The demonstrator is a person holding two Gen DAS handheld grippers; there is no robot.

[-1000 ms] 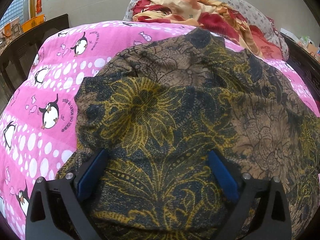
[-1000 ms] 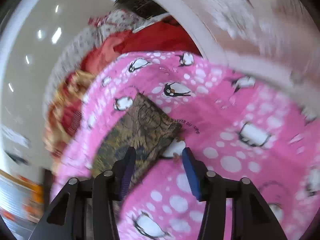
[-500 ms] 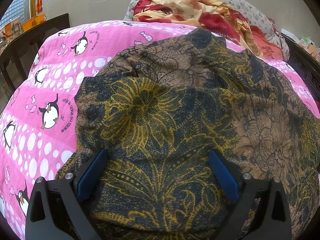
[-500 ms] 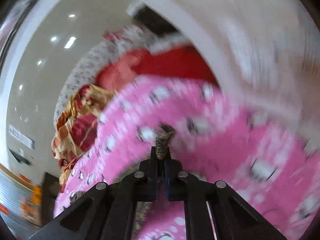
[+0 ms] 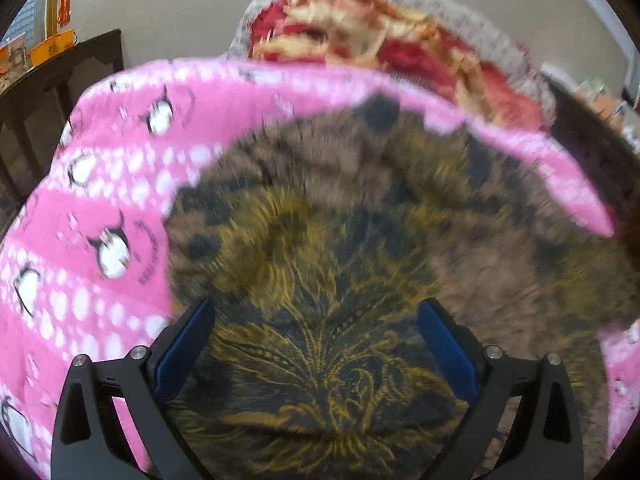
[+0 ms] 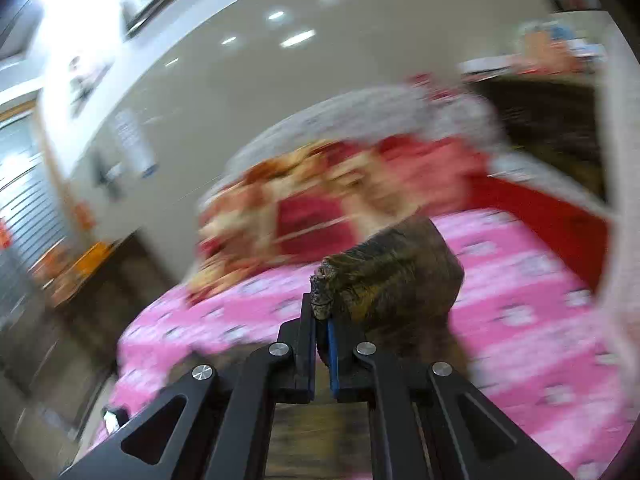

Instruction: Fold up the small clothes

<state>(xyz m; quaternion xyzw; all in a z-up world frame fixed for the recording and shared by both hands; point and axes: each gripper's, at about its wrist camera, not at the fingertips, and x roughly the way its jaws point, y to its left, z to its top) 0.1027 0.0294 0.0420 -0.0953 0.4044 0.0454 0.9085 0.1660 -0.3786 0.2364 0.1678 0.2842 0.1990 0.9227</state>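
A brown, black and yellow batik garment [image 5: 360, 248] lies spread on the pink penguin-print bedspread [image 5: 104, 208]. My left gripper [image 5: 316, 320] is open, its blue pads [image 5: 184, 340] resting on the cloth near its front edge. My right gripper [image 6: 322, 308] is shut on a corner of the same garment [image 6: 396, 272] and holds it lifted above the bedspread [image 6: 520, 280]. Both views are motion-blurred.
A heap of red and cream blankets [image 5: 384, 40] and a grey patterned pillow [image 6: 380, 108] lie at the bed's head. Dark wooden furniture [image 5: 52, 80] stands to the left of the bed. A dark frame [image 5: 592, 136] borders the right side.
My right gripper closed on the garment's corner and has lifted it up and over toward the bed's head. The left gripper stayed open on the cloth; its view shifted slightly.
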